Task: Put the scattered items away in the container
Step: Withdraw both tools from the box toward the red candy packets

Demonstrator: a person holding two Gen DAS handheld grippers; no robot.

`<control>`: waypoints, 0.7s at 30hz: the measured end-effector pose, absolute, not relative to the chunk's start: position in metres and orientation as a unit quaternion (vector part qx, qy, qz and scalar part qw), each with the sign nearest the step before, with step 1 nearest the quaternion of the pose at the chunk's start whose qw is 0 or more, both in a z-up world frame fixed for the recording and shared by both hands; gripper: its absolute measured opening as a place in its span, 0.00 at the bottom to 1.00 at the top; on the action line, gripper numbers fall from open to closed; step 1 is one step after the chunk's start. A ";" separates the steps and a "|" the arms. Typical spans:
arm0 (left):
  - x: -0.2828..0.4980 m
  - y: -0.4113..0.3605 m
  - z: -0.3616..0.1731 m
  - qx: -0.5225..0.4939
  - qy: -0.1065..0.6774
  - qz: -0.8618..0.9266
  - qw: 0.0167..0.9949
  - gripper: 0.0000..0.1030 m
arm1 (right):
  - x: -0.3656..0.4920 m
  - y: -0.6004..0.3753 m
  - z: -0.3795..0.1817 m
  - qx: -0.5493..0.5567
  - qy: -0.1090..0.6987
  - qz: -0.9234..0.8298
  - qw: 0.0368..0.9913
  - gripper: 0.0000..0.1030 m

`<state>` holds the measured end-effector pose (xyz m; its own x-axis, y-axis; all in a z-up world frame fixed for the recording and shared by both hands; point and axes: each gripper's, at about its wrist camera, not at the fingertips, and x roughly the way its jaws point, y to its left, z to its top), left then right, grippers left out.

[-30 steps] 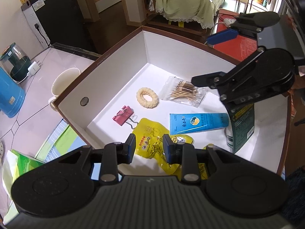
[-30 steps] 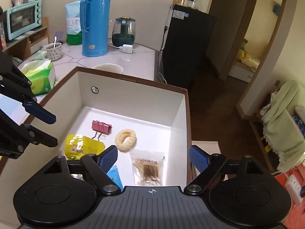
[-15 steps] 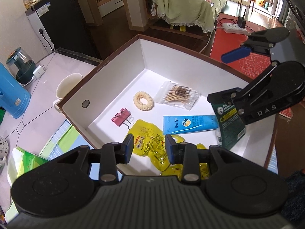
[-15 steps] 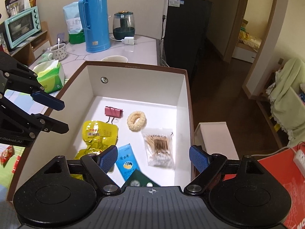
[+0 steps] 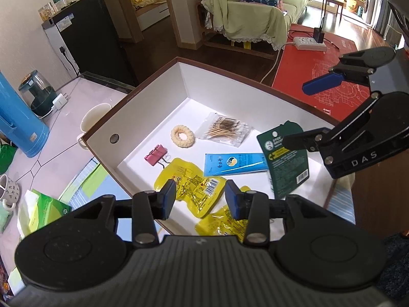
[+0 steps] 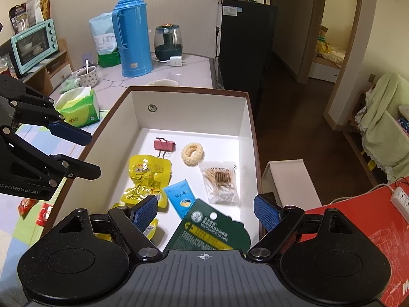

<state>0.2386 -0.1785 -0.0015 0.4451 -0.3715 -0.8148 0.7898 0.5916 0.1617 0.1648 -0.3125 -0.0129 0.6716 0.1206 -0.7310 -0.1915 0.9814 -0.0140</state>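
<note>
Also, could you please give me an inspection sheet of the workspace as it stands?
Surface: pale tiled counter, box on it.
Job's things: binder clip, cream ring, cotton swabs, blue tube, yellow packets, green packet, all inside the box.
Clutter: thermos, tissue pack, mug, red sachets.
Grippers: left tool open, empty; right tool open over the green packet.
Cables: charger on counter; power strip on floor mat.
Surroundings: fridge, sofa.
</note>
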 end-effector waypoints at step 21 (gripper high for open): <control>0.190 -0.149 0.016 0.257 0.360 -0.355 0.823 0.57 | 0.112 -0.295 -0.003 -0.026 0.395 0.068 0.916 0.82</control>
